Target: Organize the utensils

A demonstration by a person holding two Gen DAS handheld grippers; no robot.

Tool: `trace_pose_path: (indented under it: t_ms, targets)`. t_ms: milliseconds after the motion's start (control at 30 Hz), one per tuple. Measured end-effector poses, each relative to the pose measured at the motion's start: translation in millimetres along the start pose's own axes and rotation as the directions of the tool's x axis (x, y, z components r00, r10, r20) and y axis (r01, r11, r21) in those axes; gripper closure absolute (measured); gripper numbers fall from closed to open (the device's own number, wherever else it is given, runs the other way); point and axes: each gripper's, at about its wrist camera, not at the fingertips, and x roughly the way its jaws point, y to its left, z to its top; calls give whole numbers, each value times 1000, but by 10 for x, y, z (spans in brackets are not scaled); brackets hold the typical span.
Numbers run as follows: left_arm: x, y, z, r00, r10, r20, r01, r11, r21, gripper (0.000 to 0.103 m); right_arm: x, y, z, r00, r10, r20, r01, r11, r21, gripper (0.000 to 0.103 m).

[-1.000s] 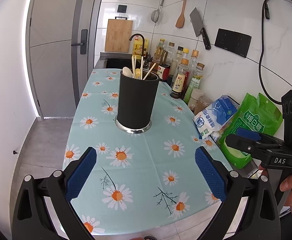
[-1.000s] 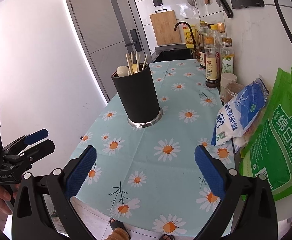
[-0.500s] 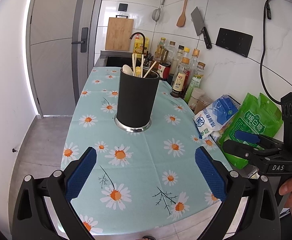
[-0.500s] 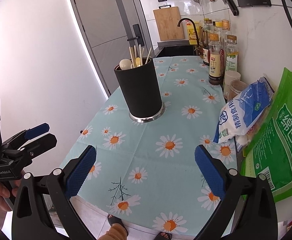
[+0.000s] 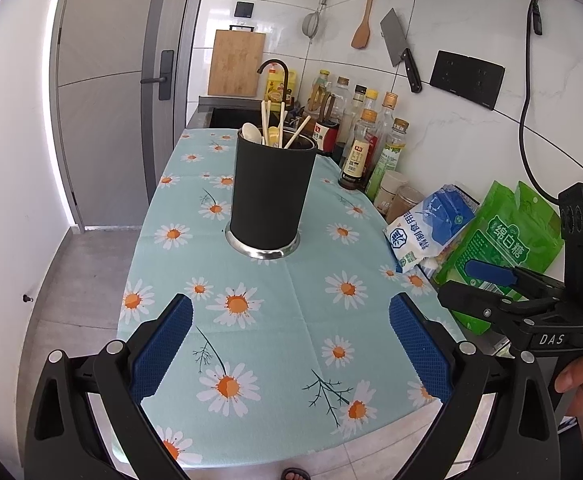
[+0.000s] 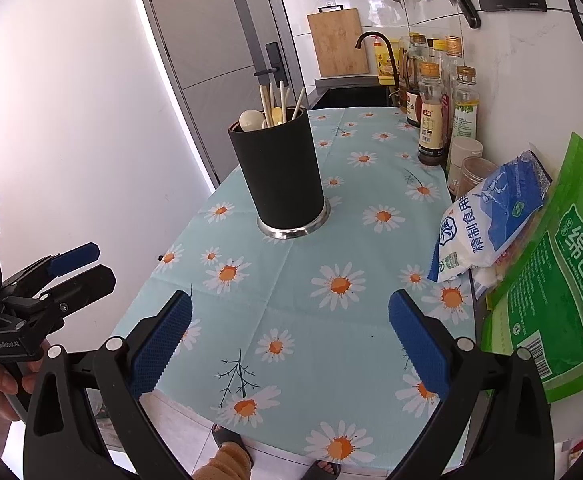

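Both claws gape, empty: left gripper (image 5: 290, 354); right gripper (image 6: 290, 350); utensil holder (image 5: 270, 196) upright mid-table at 12 o'clock, well apart; utensils (image 5: 275, 126) stand vertical; neither arm clearly nearer.

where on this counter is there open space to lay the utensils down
Bare daisy tablecloth lies between the black utensil holder and the near edge, and along the holder's left side. The right side is crowded: salt bag, green sugar bag and bottles line the wall.
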Motion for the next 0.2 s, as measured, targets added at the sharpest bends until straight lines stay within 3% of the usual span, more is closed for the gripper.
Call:
trace_pose_path:
  t_ms: [200]
  targets:
    - [0, 14, -1, 1000, 12, -5, -12, 1000, -8, 7, 11, 2, -6, 1000, 6, -3, -6, 1000, 12, 5]
